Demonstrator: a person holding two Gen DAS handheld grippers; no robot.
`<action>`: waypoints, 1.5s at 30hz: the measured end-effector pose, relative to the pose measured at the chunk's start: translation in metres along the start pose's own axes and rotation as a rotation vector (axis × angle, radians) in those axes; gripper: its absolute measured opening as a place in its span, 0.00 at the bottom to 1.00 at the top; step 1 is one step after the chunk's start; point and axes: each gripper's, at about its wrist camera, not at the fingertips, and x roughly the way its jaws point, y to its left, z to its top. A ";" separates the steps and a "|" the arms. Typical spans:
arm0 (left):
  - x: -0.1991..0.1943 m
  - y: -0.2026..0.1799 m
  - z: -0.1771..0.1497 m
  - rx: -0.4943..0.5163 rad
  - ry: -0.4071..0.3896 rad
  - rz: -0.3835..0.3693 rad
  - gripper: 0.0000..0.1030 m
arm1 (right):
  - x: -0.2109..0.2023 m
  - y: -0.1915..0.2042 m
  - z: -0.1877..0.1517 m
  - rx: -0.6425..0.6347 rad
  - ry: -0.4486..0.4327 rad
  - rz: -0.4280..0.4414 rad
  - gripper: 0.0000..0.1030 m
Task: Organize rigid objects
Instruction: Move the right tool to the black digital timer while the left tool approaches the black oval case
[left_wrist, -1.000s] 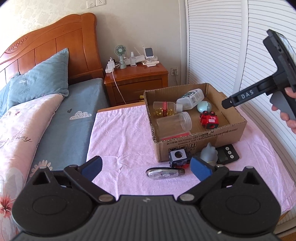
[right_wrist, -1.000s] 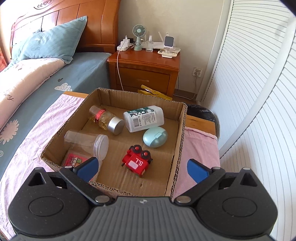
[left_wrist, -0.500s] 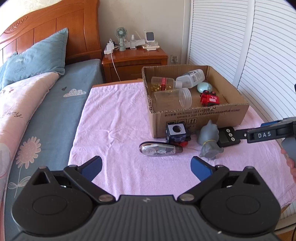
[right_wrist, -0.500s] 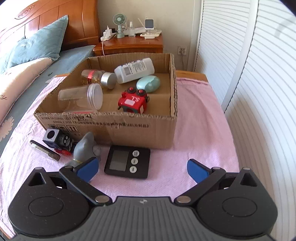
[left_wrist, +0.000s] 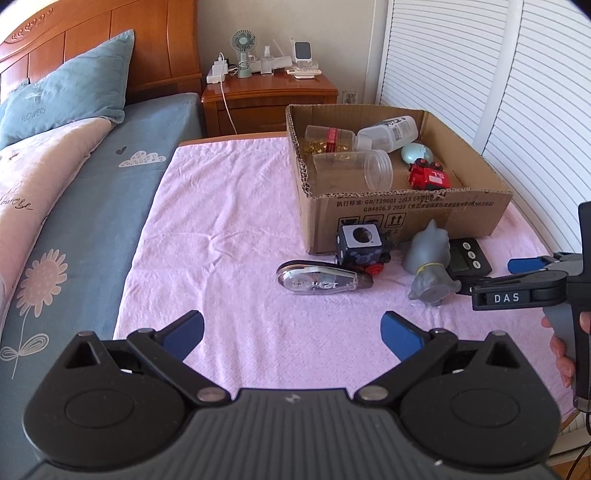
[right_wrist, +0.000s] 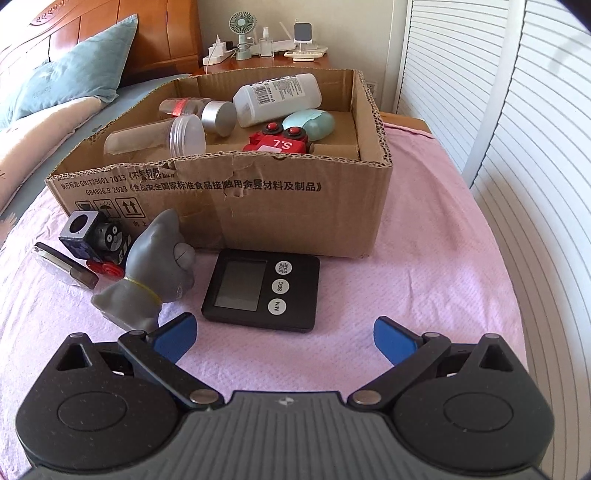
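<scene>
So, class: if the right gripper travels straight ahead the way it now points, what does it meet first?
Most likely the black timer, lying flat on the pink cloth just beyond the open right gripper. Behind it stands the cardboard box. Depth is uncertain.

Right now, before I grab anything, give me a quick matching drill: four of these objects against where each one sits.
Things:
1. red toy car
2. black timer
3. grey figurine
4. mini fan

Places:
A. on the wooden nightstand behind the box
B. flat on the pink cloth, in front of the box
C. inside the cardboard box
D. on the cloth just left of the timer, nearest the right gripper's left finger

Pairs: 1-C, 2-B, 3-D, 4-A
</scene>
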 end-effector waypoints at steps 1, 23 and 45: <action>0.002 0.000 0.000 -0.002 0.006 0.001 0.98 | 0.003 0.000 0.000 0.002 0.003 -0.005 1.00; 0.045 -0.002 0.024 -0.034 0.040 0.043 0.98 | 0.007 -0.022 -0.004 0.007 -0.037 -0.076 1.00; 0.073 0.008 0.032 -0.023 0.061 0.085 0.98 | 0.008 -0.022 -0.003 -0.003 -0.031 -0.067 1.00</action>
